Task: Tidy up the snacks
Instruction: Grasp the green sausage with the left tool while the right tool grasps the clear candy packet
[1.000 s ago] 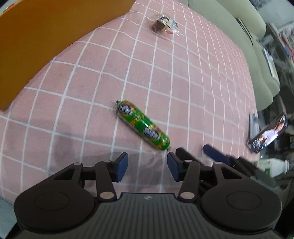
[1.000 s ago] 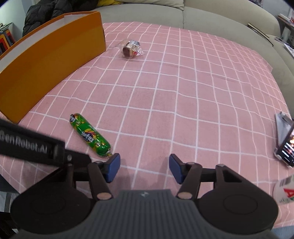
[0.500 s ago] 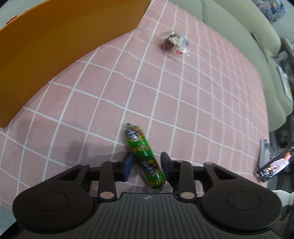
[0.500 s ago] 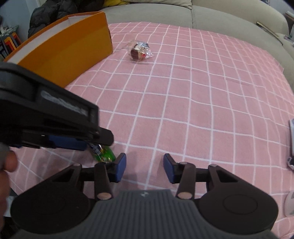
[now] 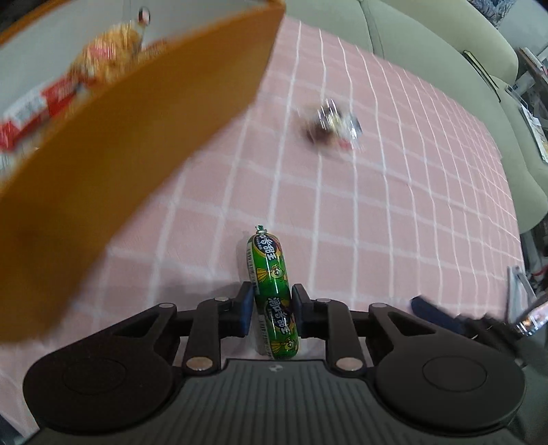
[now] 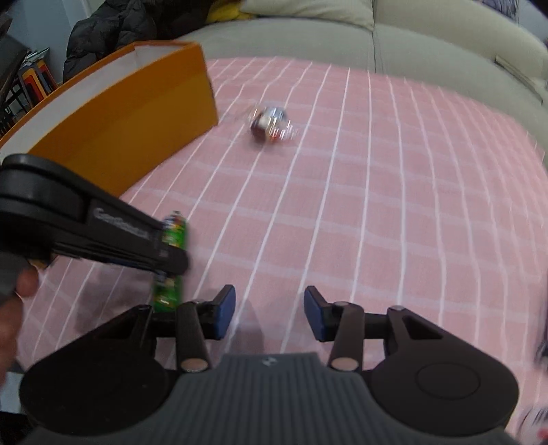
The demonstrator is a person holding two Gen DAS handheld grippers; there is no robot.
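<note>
My left gripper [image 5: 270, 309] is shut on a green sausage snack [image 5: 270, 270] and holds it above the pink checked cloth [image 5: 394, 212]; the sausage sticks out forward between the blue pads. In the right wrist view the left gripper [image 6: 171, 260] holds the green sausage [image 6: 174, 232] off the cloth. My right gripper [image 6: 270, 313] is open and empty over the cloth. A clear-wrapped chocolate snack [image 5: 330, 128] lies farther back; it also shows in the right wrist view [image 6: 270, 125]. The orange box [image 5: 130, 137] stands to the left, with red and orange snack packs [image 5: 68, 92] inside.
The orange box [image 6: 130, 116] runs along the left edge of the cloth. A beige sofa [image 6: 394, 44] lies behind and to the right. A dark jacket [image 6: 120, 30] is at the back left. A phone on a stand [image 5: 527, 308] sits at the right edge.
My left gripper closed on the green sausage and lifted it off the cloth, moving towards the orange box. My right gripper stayed open and shifted forward slightly.
</note>
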